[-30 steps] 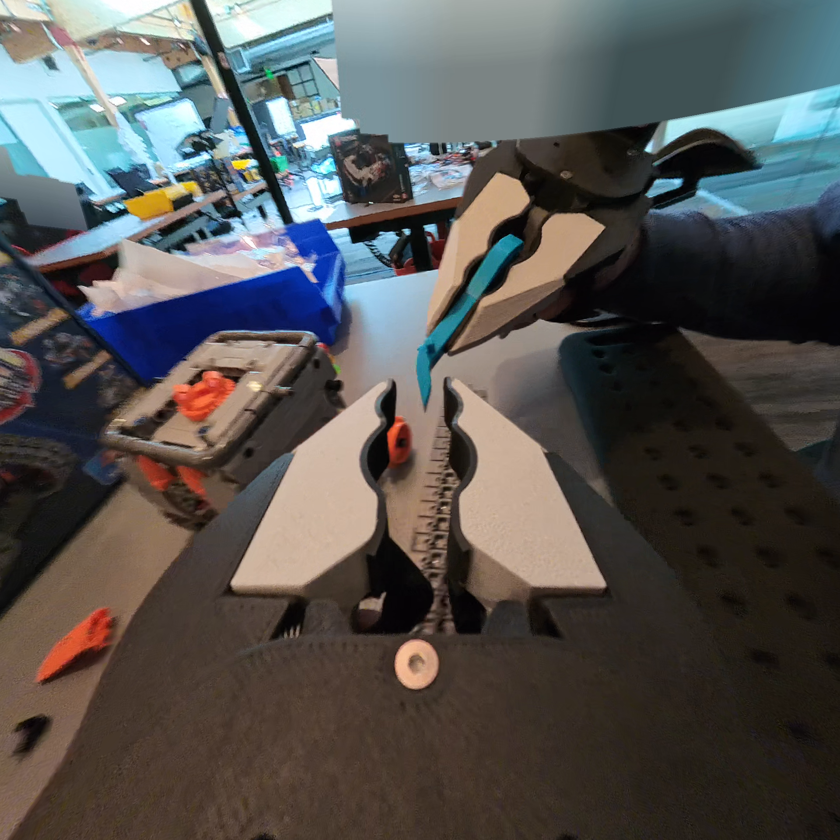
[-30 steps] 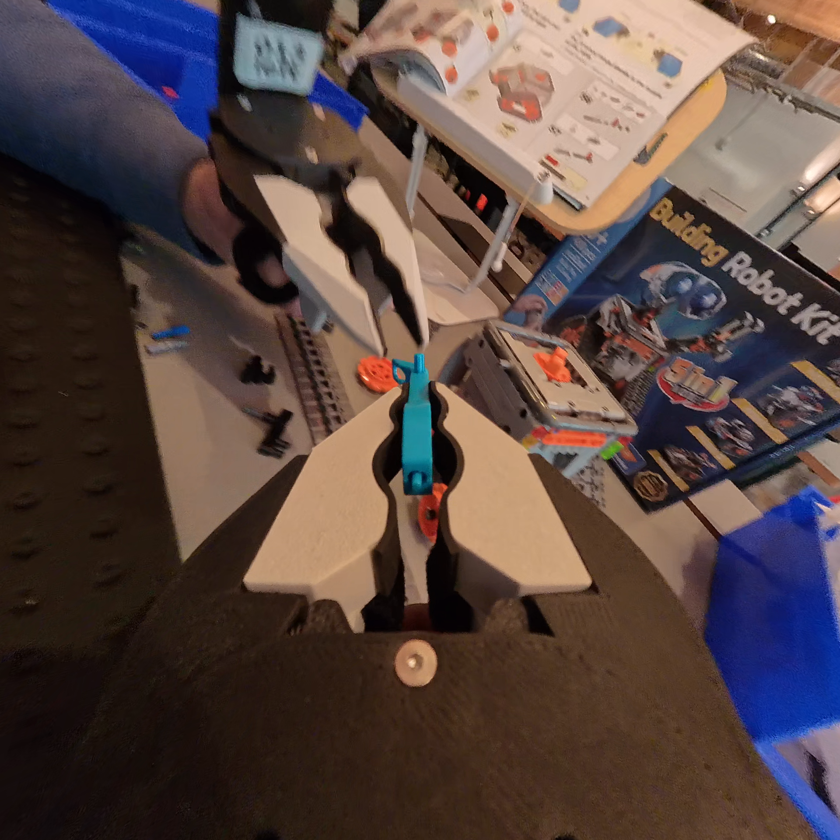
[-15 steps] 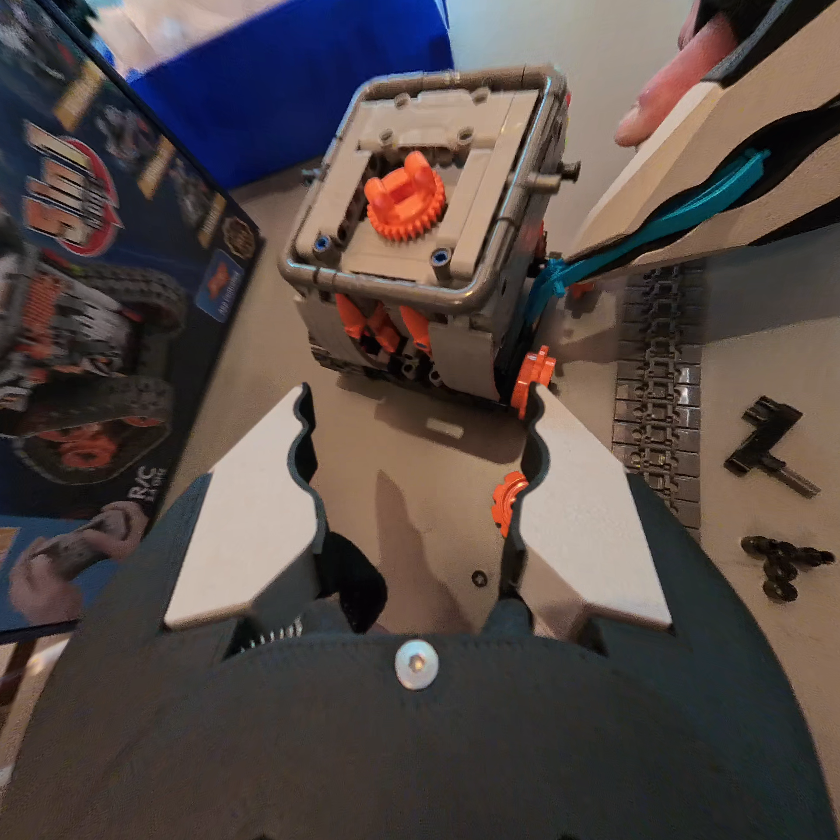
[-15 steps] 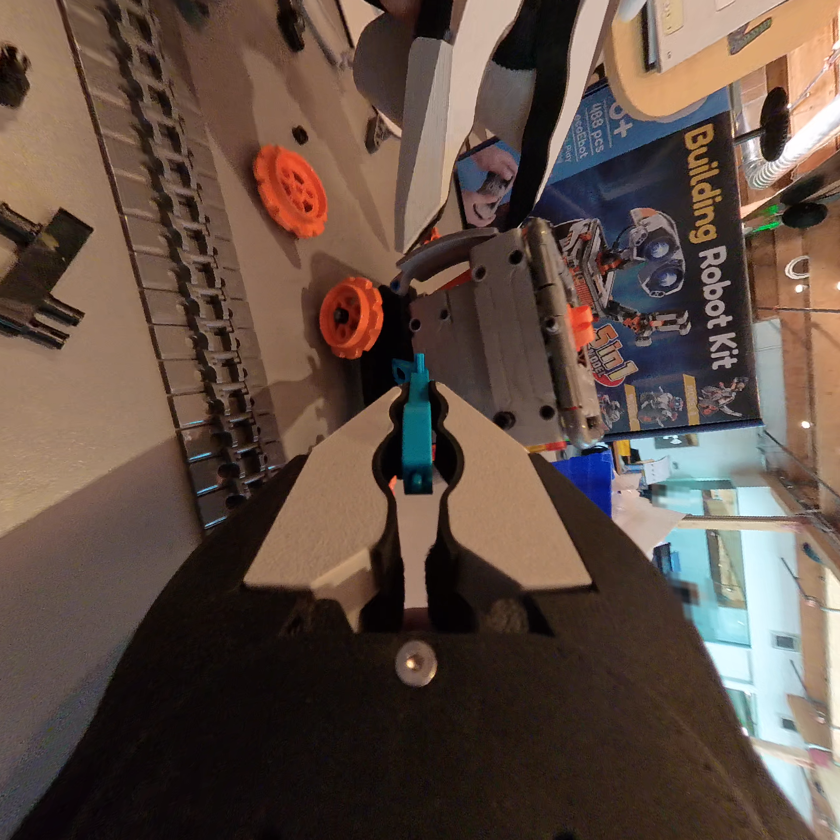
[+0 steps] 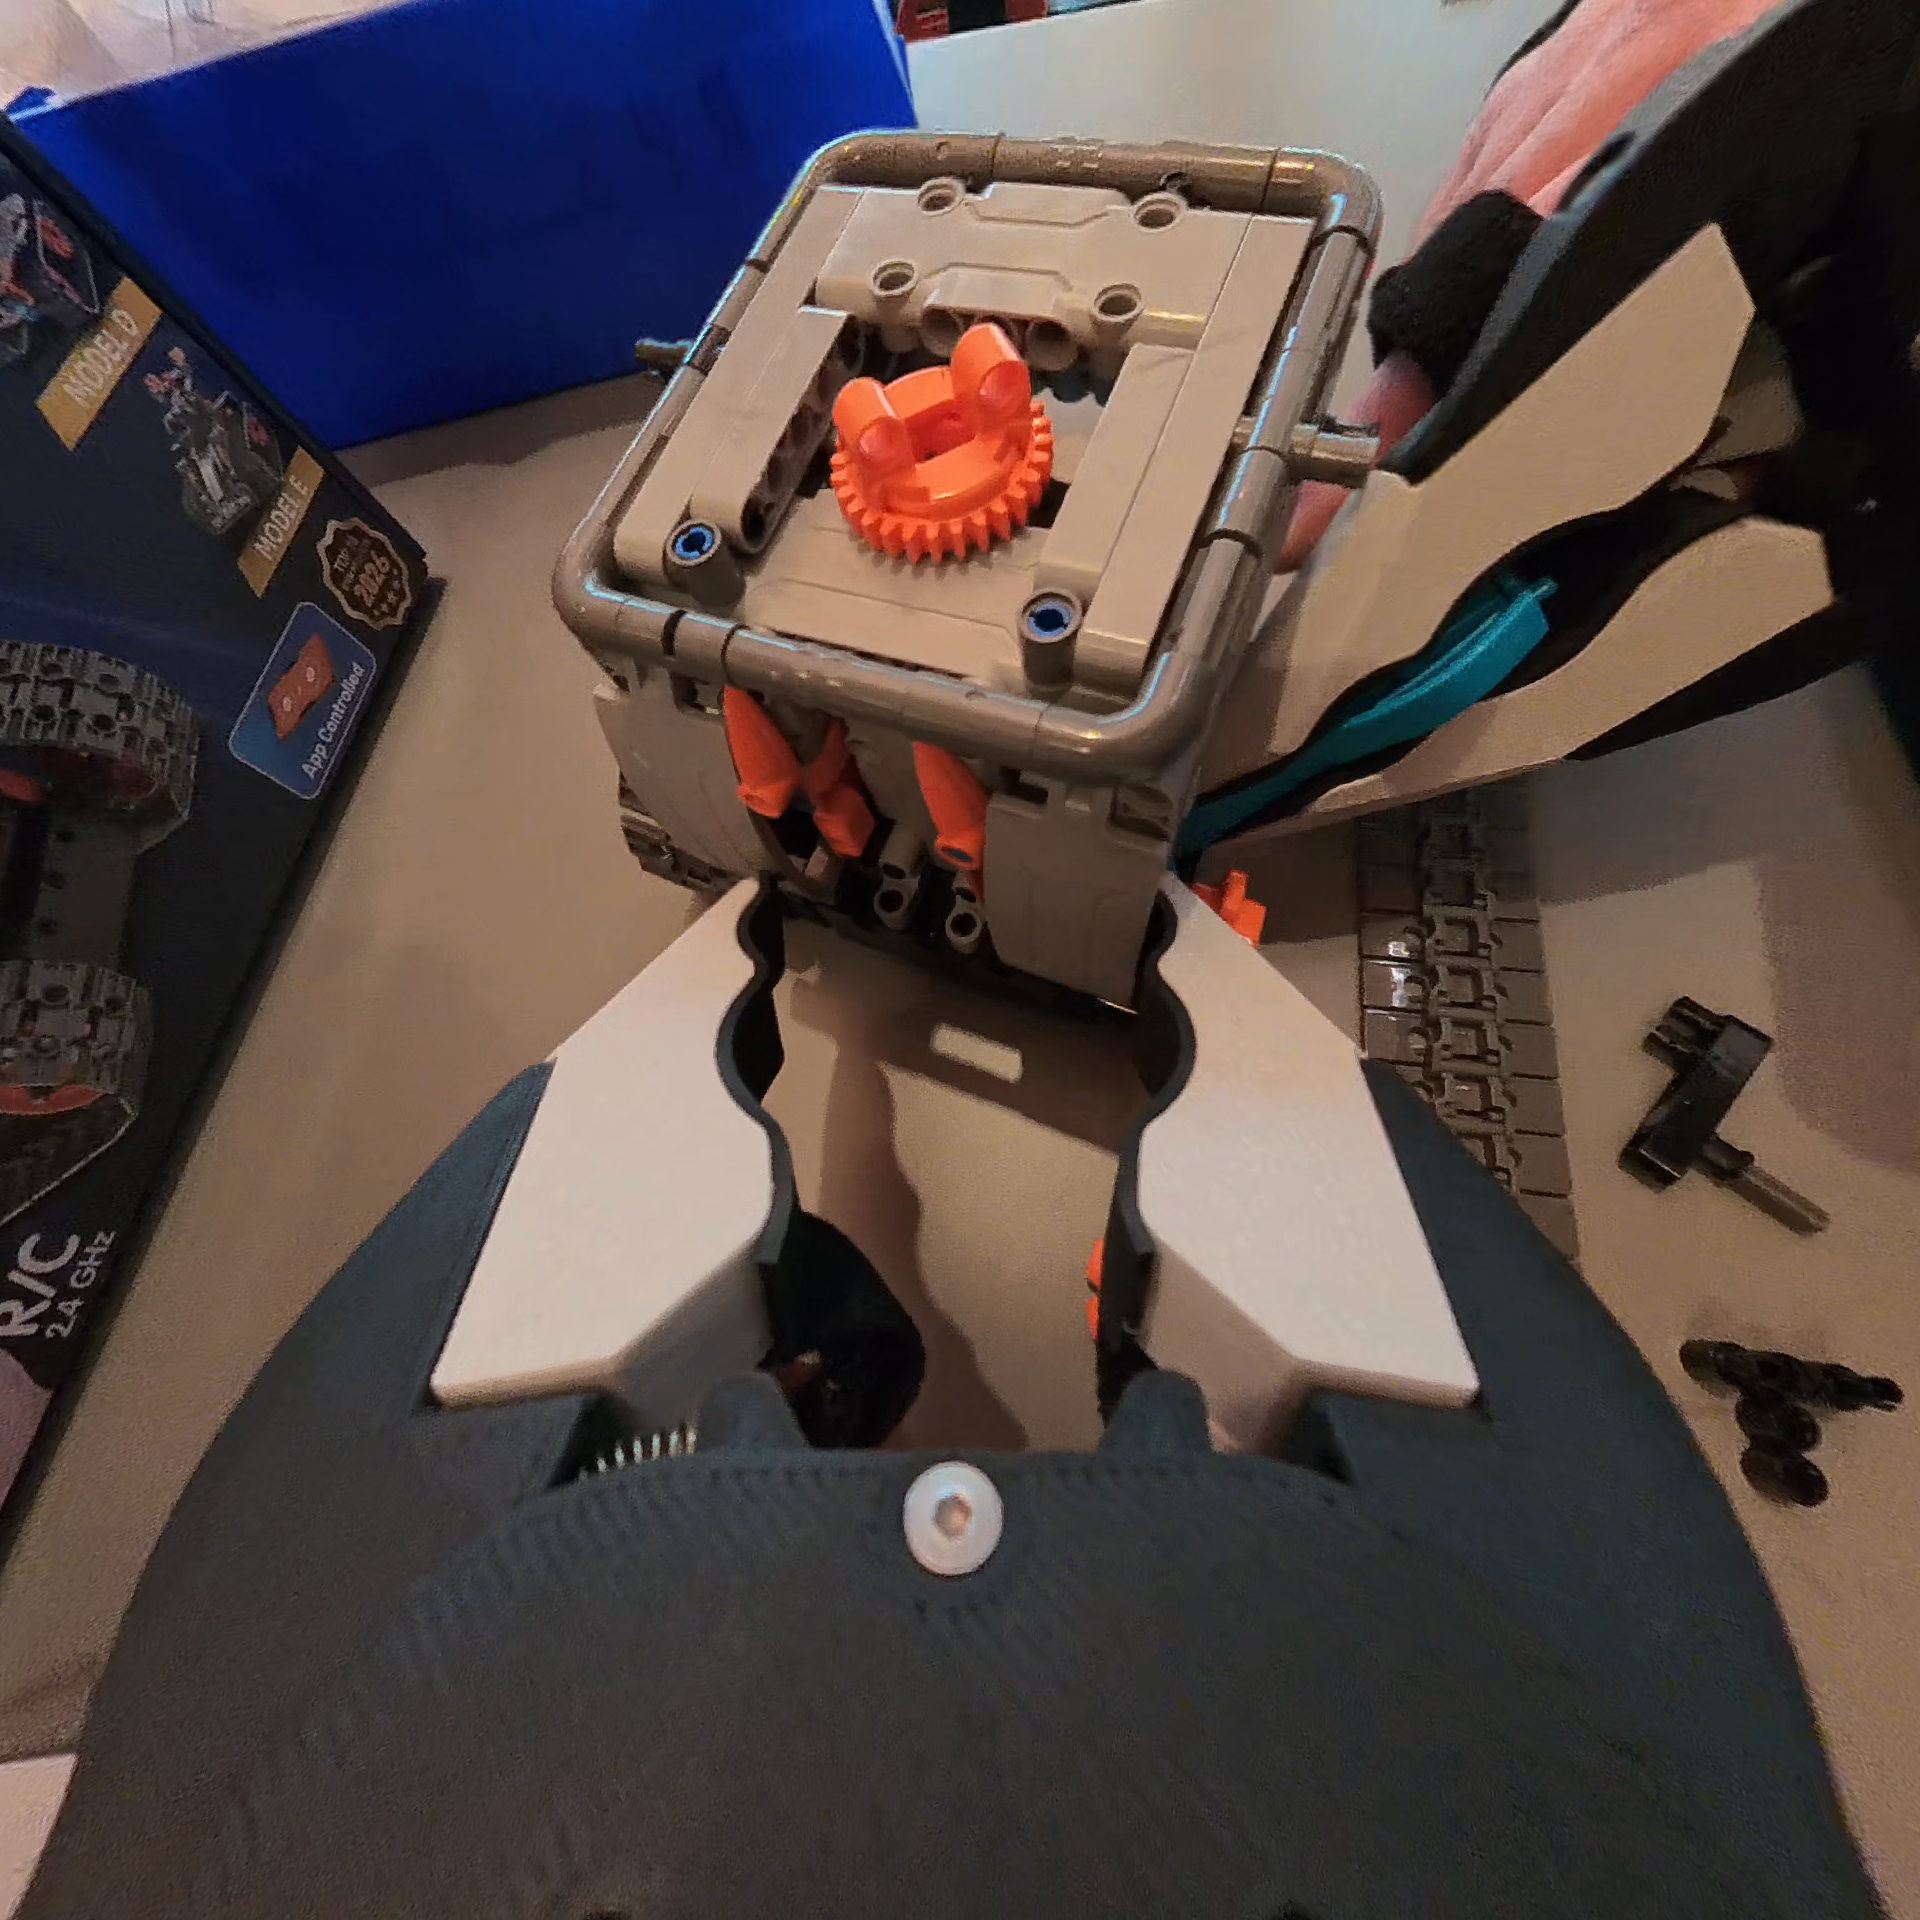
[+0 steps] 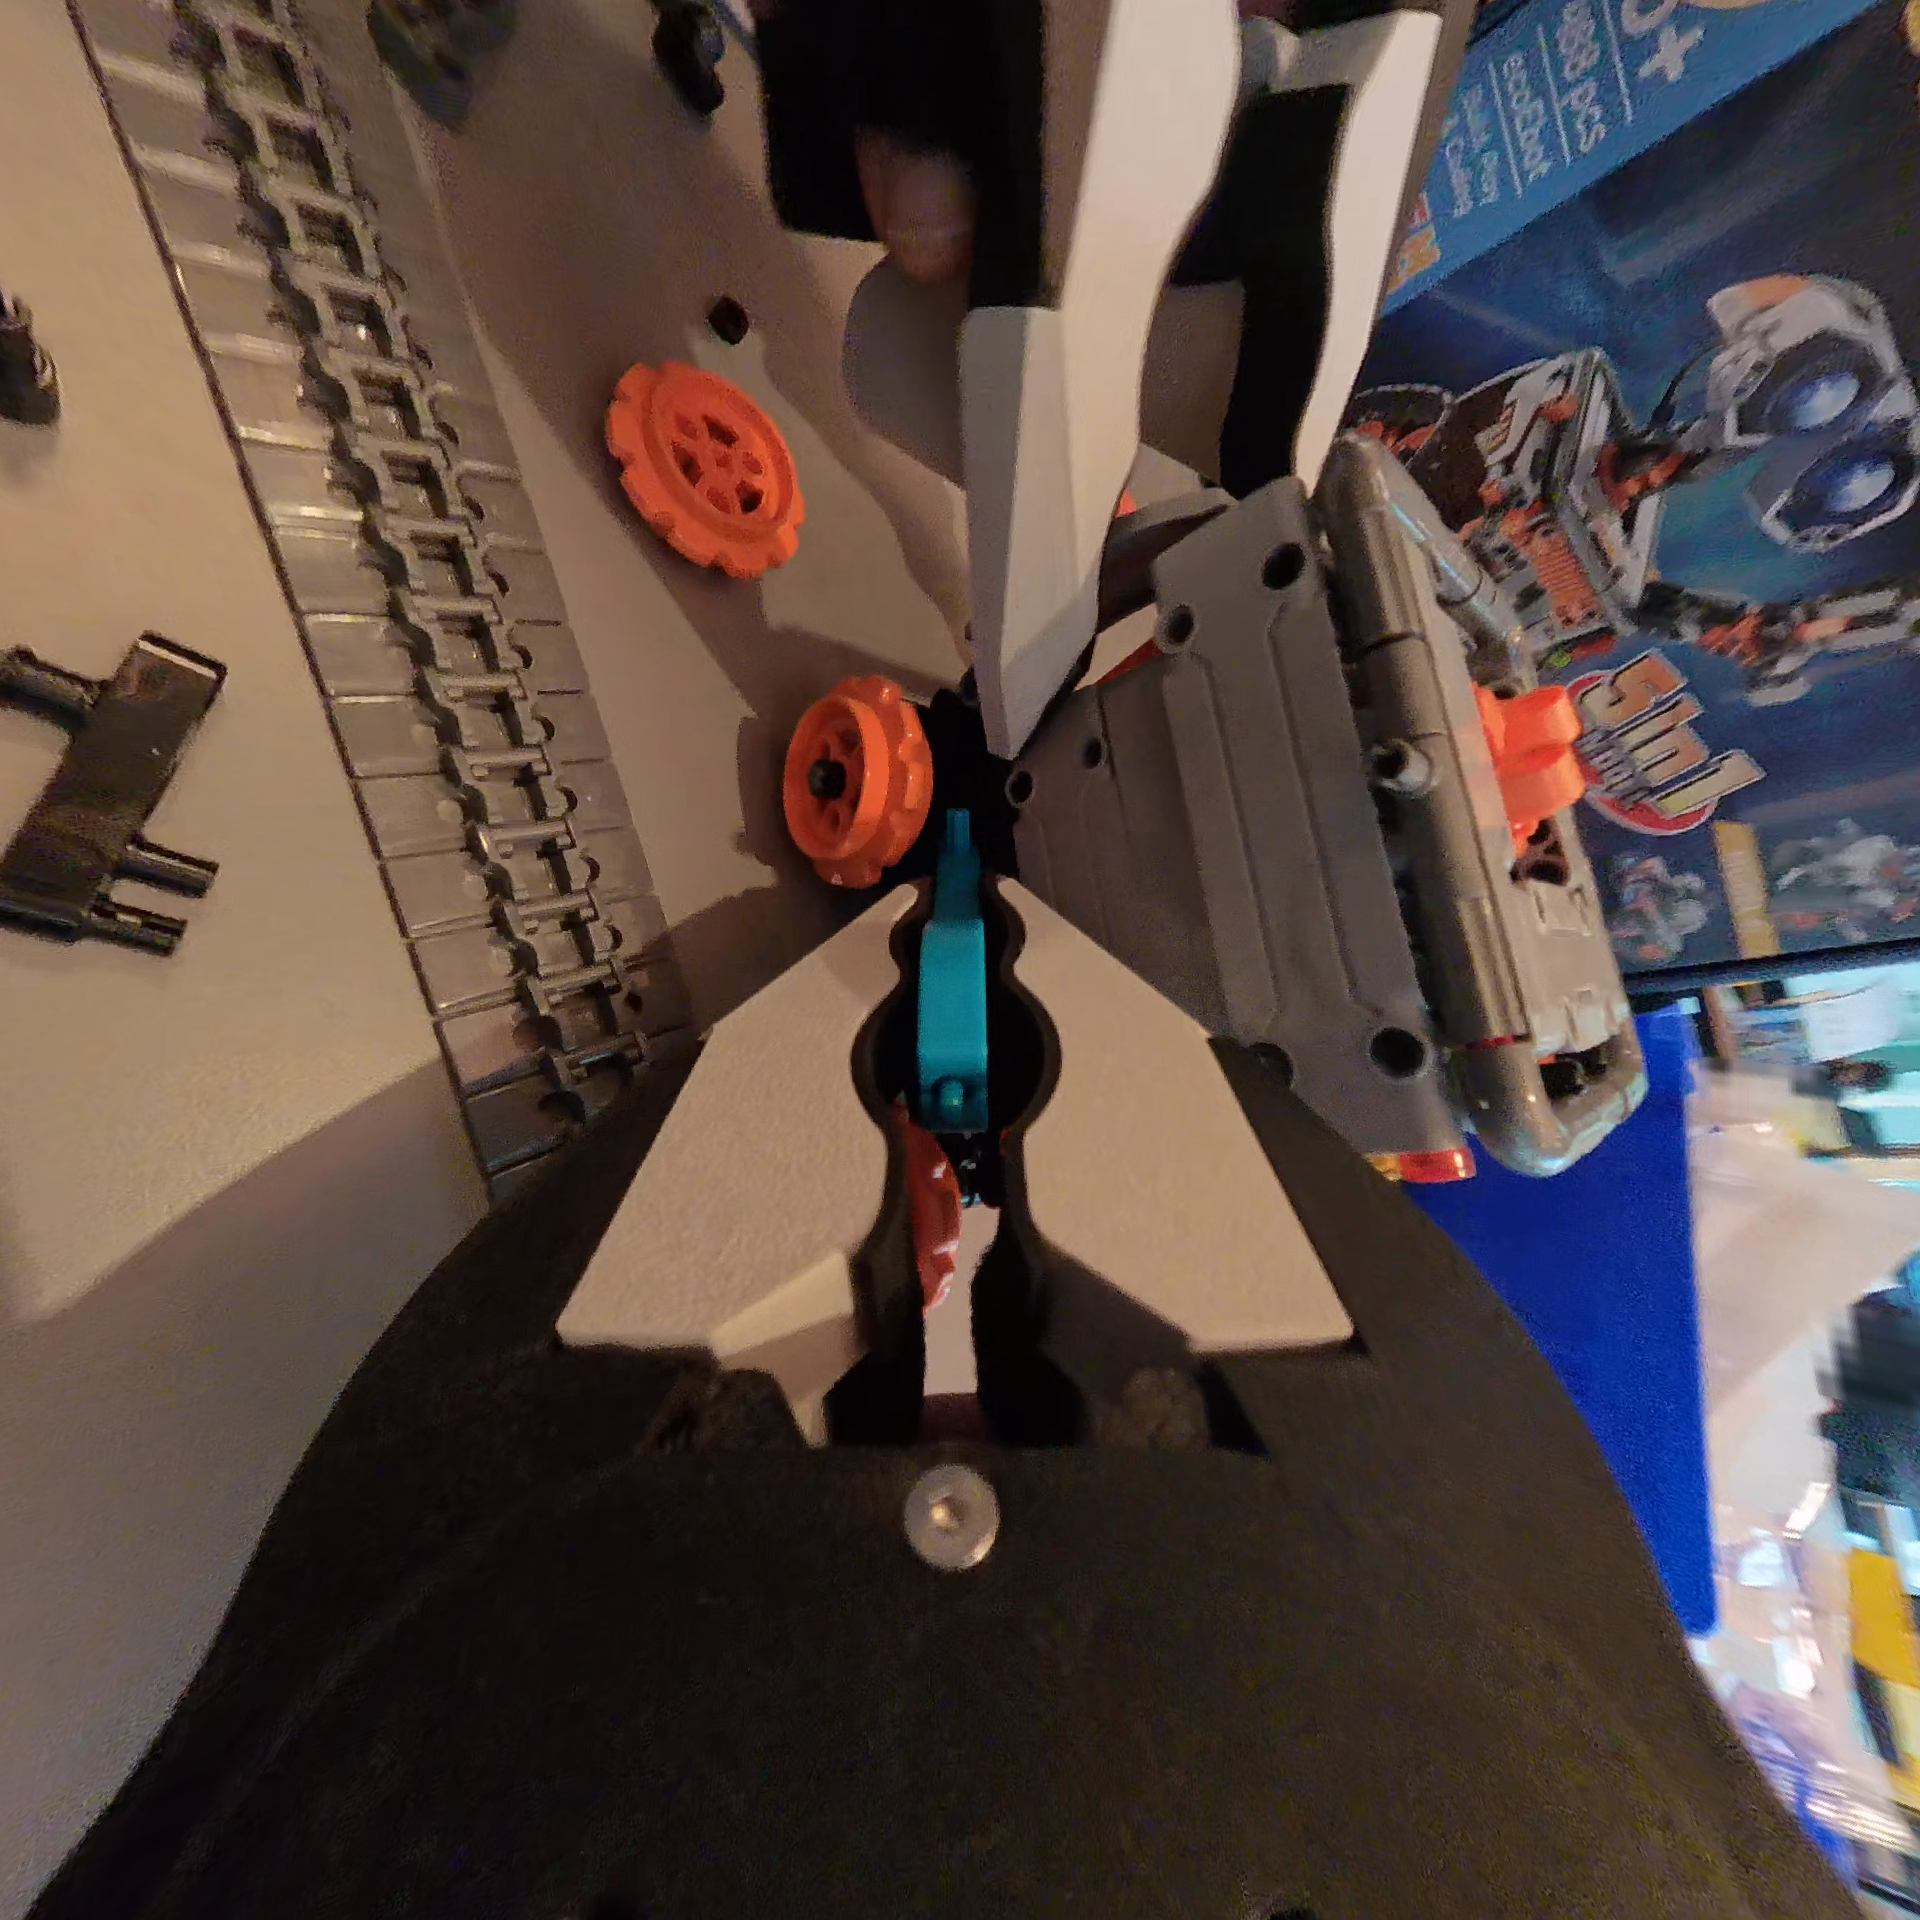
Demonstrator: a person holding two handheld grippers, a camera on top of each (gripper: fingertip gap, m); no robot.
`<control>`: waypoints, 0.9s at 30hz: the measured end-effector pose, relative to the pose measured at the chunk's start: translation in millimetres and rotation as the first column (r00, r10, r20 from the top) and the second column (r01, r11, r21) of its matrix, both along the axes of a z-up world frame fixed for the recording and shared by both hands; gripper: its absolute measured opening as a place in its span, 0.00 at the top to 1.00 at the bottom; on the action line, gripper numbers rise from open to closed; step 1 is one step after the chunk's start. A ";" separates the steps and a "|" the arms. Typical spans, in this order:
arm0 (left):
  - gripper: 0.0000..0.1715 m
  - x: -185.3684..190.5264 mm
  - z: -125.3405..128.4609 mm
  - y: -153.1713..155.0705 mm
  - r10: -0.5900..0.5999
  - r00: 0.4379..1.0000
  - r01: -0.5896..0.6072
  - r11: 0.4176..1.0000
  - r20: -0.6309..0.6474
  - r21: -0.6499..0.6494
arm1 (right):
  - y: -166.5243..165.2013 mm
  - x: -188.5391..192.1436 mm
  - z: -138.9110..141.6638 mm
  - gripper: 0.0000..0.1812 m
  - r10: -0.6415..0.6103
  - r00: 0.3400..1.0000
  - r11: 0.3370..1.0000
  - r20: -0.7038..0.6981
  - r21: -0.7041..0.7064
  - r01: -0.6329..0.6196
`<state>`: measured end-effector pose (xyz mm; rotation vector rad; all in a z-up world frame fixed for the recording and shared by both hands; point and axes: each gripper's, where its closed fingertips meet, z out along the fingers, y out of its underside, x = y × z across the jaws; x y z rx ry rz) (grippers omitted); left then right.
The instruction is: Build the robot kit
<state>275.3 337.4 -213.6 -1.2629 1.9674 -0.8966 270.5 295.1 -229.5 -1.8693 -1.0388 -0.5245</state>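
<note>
A grey block-built model (image 5: 966, 644) with an orange gear (image 5: 940, 457) on top stands on the table. My left gripper (image 5: 961, 904) is open, its two fingertips at the model's lower front corners. My right gripper (image 6: 956, 894) is shut on a teal lever-shaped piece (image 6: 951, 987), whose tip points at the model's side (image 6: 1278, 831) beside an orange wheel (image 6: 857, 779) mounted there. The right gripper also shows in the left wrist view (image 5: 1558, 623) at the model's right side, with the teal piece (image 5: 1434, 696) in it. A left finger (image 6: 1049, 499) shows in the right wrist view.
A grey track strip (image 5: 1455, 1018) lies right of the model, with black connector parts (image 5: 1694, 1112) and black pins (image 5: 1787, 1423) beyond it. A loose orange wheel (image 6: 707, 468) lies by the track. A printed kit box (image 5: 156, 727) stands left, a blue bin (image 5: 468, 208) behind.
My left gripper opened, dropped toward the table and moved up to the model's front. My right gripper, still holding the teal piece, came down to the model's side.
</note>
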 end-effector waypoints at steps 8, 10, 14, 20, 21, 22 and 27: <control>0.64 2.8 2.8 -1.9 0.011 0.999 -0.010 0.999 0.032 -0.034 | -1.2 1.5 2.8 0.97 -0.026 0.979 0.998 -0.202 -0.066 0.013; 0.65 2.9 2.2 -3.0 0.016 0.999 -0.015 0.999 0.034 -0.036 | -2.1 2.6 2.6 0.97 -0.029 0.976 0.996 -0.217 -0.085 0.010; 0.79 4.5 -4.1 -20.0 -0.048 0.998 0.050 0.998 0.033 -0.040 | -1.7 2.8 2.2 0.97 -0.032 0.953 0.993 -0.303 -0.120 -0.005; 0.79 7.0 -5.2 -20.2 -0.051 0.998 0.052 0.998 0.040 -0.030 | -3.1 7.2 1.3 0.97 -0.026 0.952 0.992 -0.305 -0.127 -0.014; 0.79 6.8 -5.0 -20.4 -0.053 0.997 0.054 0.998 0.046 -0.017 | -3.3 7.3 1.2 0.97 -0.022 0.952 0.992 -0.306 -0.129 -0.019; 0.80 6.7 -4.7 -20.4 -0.059 0.997 0.059 0.998 0.051 -0.006 | -3.4 7.3 1.3 0.97 -0.022 0.949 0.991 -0.313 -0.133 -0.021; 0.80 7.4 -3.4 -20.8 -0.060 0.996 0.062 0.998 0.061 -0.033 | -4.1 8.4 2.1 0.97 -0.027 0.930 0.985 -0.366 -0.167 -0.037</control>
